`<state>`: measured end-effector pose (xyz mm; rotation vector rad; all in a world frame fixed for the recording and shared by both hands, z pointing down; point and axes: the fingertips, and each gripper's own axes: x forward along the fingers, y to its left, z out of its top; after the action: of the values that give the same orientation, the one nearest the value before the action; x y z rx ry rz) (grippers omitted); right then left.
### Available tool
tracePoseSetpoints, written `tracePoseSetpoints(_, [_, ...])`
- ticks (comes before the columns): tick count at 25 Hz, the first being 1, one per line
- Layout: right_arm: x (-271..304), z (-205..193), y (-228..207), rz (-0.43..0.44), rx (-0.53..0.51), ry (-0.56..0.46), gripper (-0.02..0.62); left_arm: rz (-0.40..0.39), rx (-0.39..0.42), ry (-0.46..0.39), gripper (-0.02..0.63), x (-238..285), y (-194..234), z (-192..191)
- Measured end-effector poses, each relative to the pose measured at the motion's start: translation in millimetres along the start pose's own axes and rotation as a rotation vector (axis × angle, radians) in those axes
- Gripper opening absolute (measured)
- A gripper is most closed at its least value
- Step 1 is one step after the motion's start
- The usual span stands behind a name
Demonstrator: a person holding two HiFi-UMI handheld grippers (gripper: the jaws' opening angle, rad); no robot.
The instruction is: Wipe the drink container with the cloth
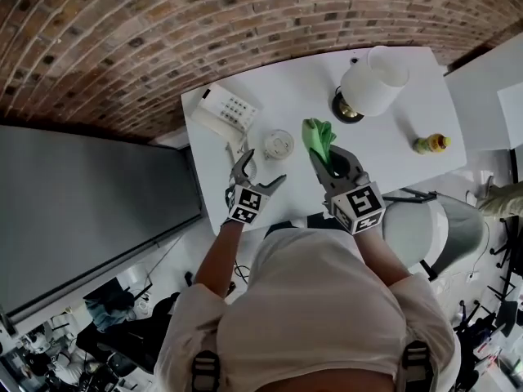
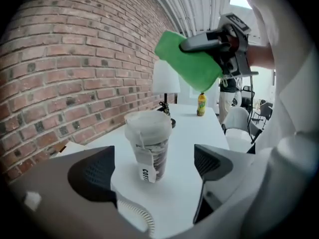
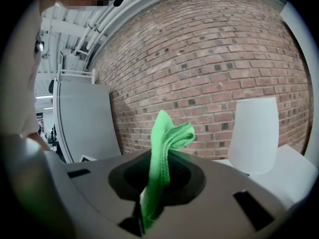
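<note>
The drink container point(image 1: 279, 143), a clear plastic cup with a white lid and a paper label point(image 2: 148, 146), stands upright on the white table point(image 1: 409, 129). My left gripper point(image 1: 261, 168) is open just short of it; in the left gripper view point(image 2: 154, 171) the cup stands ahead between the spread jaws and neither pad touches it. My right gripper point(image 1: 325, 163) is shut on the green cloth point(image 1: 319, 137), held up in the air to the right of the cup. The cloth point(image 3: 162, 158) sticks up from between its jaws point(image 3: 154, 183) and shows high in the left gripper view point(image 2: 192, 63).
A white-shaded lamp point(image 1: 372, 80) stands at the table's back right, with a small yellow-green bottle point(image 1: 431, 144) near the right edge. A white desk phone point(image 1: 227, 109) lies at the back left, its coiled cord point(image 2: 137, 215) near my left gripper. A brick wall runs behind; a chair point(image 1: 429, 227) stands to the right.
</note>
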<state>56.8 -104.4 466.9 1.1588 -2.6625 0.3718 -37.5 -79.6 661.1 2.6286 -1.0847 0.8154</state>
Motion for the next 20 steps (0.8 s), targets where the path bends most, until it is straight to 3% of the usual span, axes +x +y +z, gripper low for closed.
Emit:
tracePoseSetpoints(3, [4.1,-2.6,-2.5,-0.006,0.004,0.009,0.041,-0.041,0.042,0.051,0.479,23.5,2.2,-15.3])
tracePoseSetpoints(9, [14.7,-5.9,-3.5,-0.011,0.001,0.023,0.041,-0.116,0.087,0.072,0.479,58.4,-1.6,-25.8])
tracePoseSetpoints(20, [28.3,-13.5,-11.4,-0.022,0.018,0.053,0.041,-0.111,0.1,0.087,0.476,83.5,6.8,-27.8])
